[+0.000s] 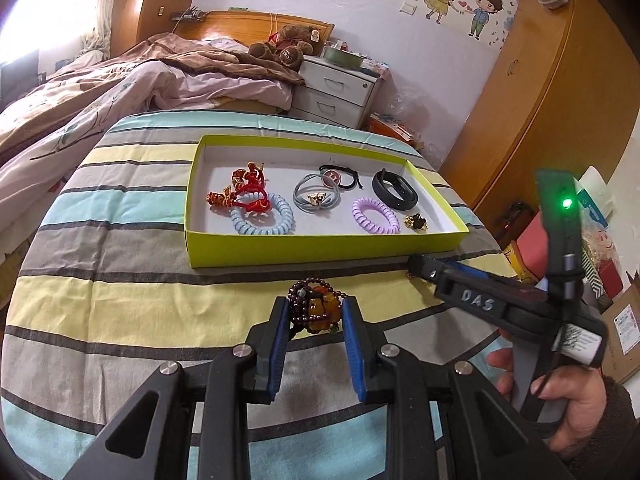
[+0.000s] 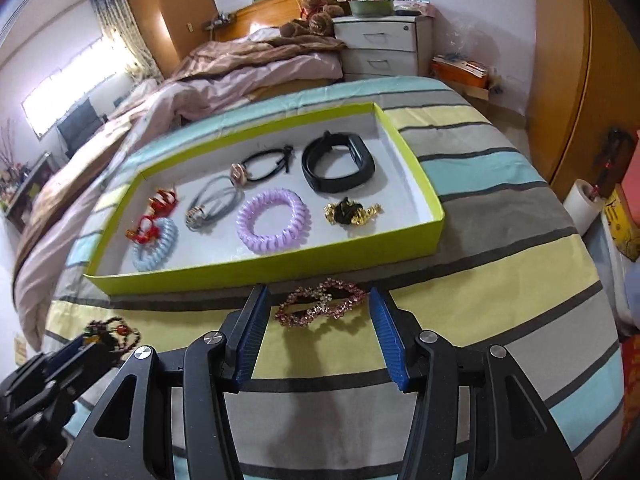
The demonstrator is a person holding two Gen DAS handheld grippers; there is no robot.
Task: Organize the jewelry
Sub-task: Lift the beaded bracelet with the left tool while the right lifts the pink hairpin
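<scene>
A dark bead bracelet with amber beads (image 1: 318, 312) sits between the blue pads of my left gripper (image 1: 315, 302), which is shut on it just in front of the lime-green tray (image 1: 320, 250). A pink rhinestone piece (image 2: 320, 306) lies on the striped cloth between the wide-apart fingers of my right gripper (image 2: 317, 294), which is open and not touching it. The tray (image 2: 280, 268) holds a purple spiral tie (image 2: 273, 222), a light blue spiral tie (image 2: 156, 250), a black wristband (image 2: 338, 162), red knotted cords (image 1: 248, 188), grey and black hair ties and a gold-and-black piece (image 2: 352, 210).
The striped cloth (image 1: 120, 312) covers a round-edged table. A bed (image 1: 120, 88) lies behind it, with a white nightstand (image 1: 336, 92) and a wooden wardrobe (image 1: 540, 80) to the right. Boxes and clutter (image 1: 600, 248) stand off the table's right edge. A hand (image 1: 576, 404) holds the right gripper's handle.
</scene>
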